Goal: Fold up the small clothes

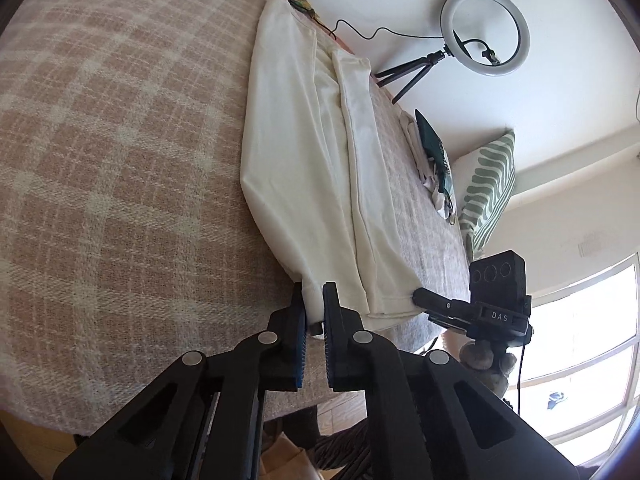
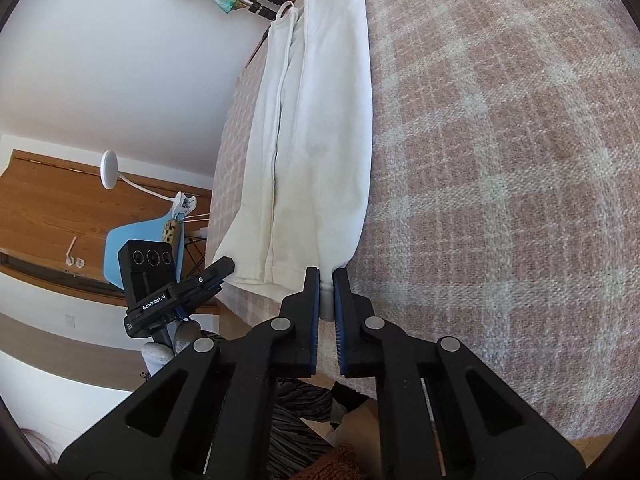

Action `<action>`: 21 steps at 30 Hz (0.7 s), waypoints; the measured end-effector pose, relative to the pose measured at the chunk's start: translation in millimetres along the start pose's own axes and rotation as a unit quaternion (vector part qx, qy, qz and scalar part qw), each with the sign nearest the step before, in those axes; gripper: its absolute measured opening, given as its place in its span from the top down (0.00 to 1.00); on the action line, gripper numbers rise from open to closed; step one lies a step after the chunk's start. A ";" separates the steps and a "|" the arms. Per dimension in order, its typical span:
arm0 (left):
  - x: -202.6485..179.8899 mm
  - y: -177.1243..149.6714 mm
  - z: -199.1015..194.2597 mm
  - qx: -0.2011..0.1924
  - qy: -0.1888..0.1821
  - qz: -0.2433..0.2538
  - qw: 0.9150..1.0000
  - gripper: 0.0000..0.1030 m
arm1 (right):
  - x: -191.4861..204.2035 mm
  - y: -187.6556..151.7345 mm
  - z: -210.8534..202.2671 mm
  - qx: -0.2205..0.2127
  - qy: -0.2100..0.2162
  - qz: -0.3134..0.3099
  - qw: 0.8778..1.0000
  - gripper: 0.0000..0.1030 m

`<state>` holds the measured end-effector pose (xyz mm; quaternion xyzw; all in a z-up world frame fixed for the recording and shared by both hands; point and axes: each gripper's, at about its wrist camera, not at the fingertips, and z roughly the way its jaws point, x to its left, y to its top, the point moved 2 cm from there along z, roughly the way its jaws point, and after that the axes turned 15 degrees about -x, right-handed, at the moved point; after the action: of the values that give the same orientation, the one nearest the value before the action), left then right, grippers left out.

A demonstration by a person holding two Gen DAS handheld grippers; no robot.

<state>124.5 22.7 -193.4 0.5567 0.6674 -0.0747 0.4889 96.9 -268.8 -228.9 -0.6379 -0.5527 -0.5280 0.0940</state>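
A white garment [image 1: 304, 152] [image 2: 316, 128], folded lengthwise with a strap loop at its far end, lies along a pink plaid blanket [image 1: 120, 160] [image 2: 500, 160]. My left gripper [image 1: 314, 300] is shut on one near hem corner, and the cloth shows between its blue pads. My right gripper [image 2: 327, 286] is shut on the other near hem corner. Each wrist view also shows the other tool from the side: the right gripper [image 1: 420, 295] and the left gripper [image 2: 226, 267], each with its tips at the hem.
The blanket's near edge drops off just under both grippers. A ring light on a tripod [image 1: 486, 32], a small pile of clothes [image 1: 434, 164] and a green-striped pillow [image 1: 490, 188] are beyond the garment. A blue chair [image 2: 140, 240] and a wooden desk [image 2: 52, 208] stand off the bed.
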 end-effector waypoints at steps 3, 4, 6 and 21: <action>-9.7 13.5 -2.9 -0.015 -0.007 0.014 1.000 0.95 | 14.7 10.3 -1.7 -0.017 0.009 -0.015 1.000 0.92; -13.0 19.0 -3.5 -0.021 -0.007 0.019 1.000 0.95 | 18.5 14.3 -2.4 -0.023 0.010 -0.019 1.000 0.92; -18.8 30.7 -2.7 -0.032 -0.011 0.027 0.999 0.95 | 25.8 23.8 -2.8 -0.035 0.013 -0.025 0.999 0.92; -10.4 106.3 56.8 -0.064 0.020 0.043 0.997 0.95 | 11.9 109.2 27.3 -0.095 -0.021 -0.016 0.995 0.93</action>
<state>242.6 18.4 -167.5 0.5540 0.6558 0.0009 0.5128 198.3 -282.8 -180.6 -0.6461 -0.5118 -0.5660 0.0132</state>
